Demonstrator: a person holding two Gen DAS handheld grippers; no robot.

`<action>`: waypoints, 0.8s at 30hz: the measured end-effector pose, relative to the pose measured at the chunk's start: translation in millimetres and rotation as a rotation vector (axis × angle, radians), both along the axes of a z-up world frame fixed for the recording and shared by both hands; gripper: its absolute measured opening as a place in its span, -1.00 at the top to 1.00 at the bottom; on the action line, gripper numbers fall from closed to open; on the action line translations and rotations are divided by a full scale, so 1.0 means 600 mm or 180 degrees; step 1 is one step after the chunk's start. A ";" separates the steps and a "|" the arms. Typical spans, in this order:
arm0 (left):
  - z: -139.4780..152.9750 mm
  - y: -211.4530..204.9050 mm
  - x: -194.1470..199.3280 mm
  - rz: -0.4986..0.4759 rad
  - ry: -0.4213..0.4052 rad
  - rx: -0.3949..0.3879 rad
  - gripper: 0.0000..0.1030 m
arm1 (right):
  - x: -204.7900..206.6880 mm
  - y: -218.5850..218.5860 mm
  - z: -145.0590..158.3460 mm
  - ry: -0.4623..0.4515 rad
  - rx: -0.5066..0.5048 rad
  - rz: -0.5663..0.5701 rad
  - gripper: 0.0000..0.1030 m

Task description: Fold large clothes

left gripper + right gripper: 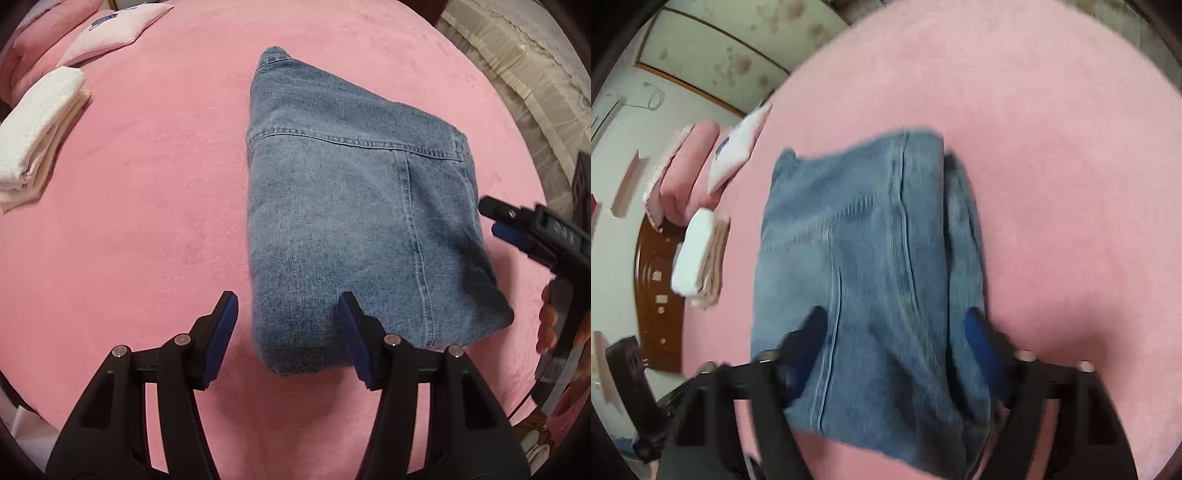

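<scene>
Denim jacket, folded on the pink bed, looks thick, heavy and floppy, best pinched at its seamed edges; left tool and right tool both gape empty over it.

Pink bed cover, folded white towels at 9 o'clock, pink pillows at 11 o'clock, beige bedding at 2 o'clock

Two close, steeply downward wrist views from opposite sides, sharing the folded denim.
</scene>
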State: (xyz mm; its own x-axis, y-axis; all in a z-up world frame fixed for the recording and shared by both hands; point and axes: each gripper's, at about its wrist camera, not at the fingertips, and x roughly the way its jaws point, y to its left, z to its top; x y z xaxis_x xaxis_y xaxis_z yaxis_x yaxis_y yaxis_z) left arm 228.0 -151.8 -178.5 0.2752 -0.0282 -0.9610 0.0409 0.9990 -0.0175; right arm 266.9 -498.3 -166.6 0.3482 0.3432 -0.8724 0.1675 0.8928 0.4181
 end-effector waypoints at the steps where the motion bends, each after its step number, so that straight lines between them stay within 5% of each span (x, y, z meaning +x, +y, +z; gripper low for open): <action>1: -0.002 -0.002 0.004 0.0002 0.0006 0.0004 -0.03 | 0.014 0.002 -0.007 0.0048 -0.0041 0.0006 -0.51; 3: -0.004 -0.004 0.010 0.0019 0.0007 0.0010 -0.03 | 0.035 0.007 -0.023 0.0182 -0.0020 0.0045 -0.26; 5: -0.003 -0.006 0.016 0.0034 0.0002 0.0019 -0.03 | 0.053 0.009 -0.036 0.0283 -0.0149 0.0074 0.55; 7: -0.002 -0.007 0.021 0.0038 0.0001 0.0019 -0.03 | 0.063 0.017 -0.049 0.0218 -0.0268 0.0170 0.82; 12: 0.003 -0.012 0.029 -0.0060 -0.0039 -0.0007 -0.03 | 0.075 -0.005 -0.006 -0.0109 -0.0537 -0.0030 0.89; 18: -0.011 -0.014 0.037 -0.0095 0.0050 -0.0097 -0.03 | 0.104 -0.004 -0.041 0.0071 -0.0946 -0.0031 0.90; 24: -0.003 -0.007 0.040 -0.0123 0.0070 -0.0110 -0.03 | 0.078 -0.024 -0.006 -0.0041 -0.0499 -0.0371 0.81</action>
